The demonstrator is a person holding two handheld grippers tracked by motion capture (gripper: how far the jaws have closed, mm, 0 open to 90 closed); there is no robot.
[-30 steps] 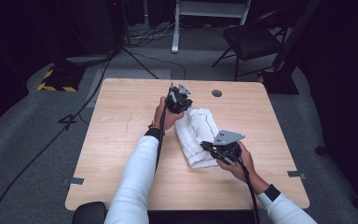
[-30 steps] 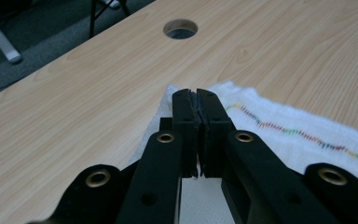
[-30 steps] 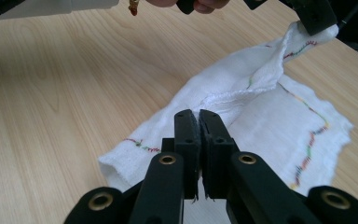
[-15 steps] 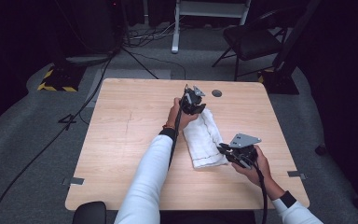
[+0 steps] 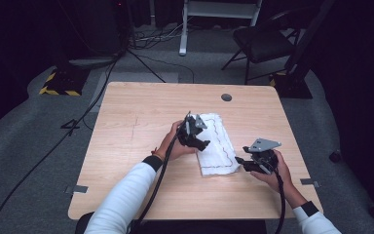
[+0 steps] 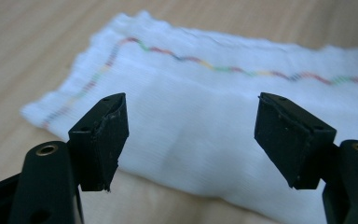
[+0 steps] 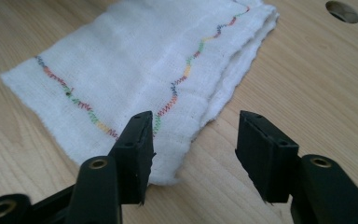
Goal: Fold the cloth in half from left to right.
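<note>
Neatly folded white cloth [image 5: 217,144], rainbow zigzag stitching, flat on table [image 5: 126,122]

Folded white cloth [image 5: 216,144] lying flat on the wooden table [image 5: 126,126].

It is a thin, loosely woven white piece, folded into a long rectangle of several layers, whose stacked edges show along one side in the right gripper view. A wavy line of many-coloured stitching runs near its border. It rests right of the table's middle, its long side running from the far end towards the near edge, slightly slanted. The surface looks smooth, with only faint creases.
</note>
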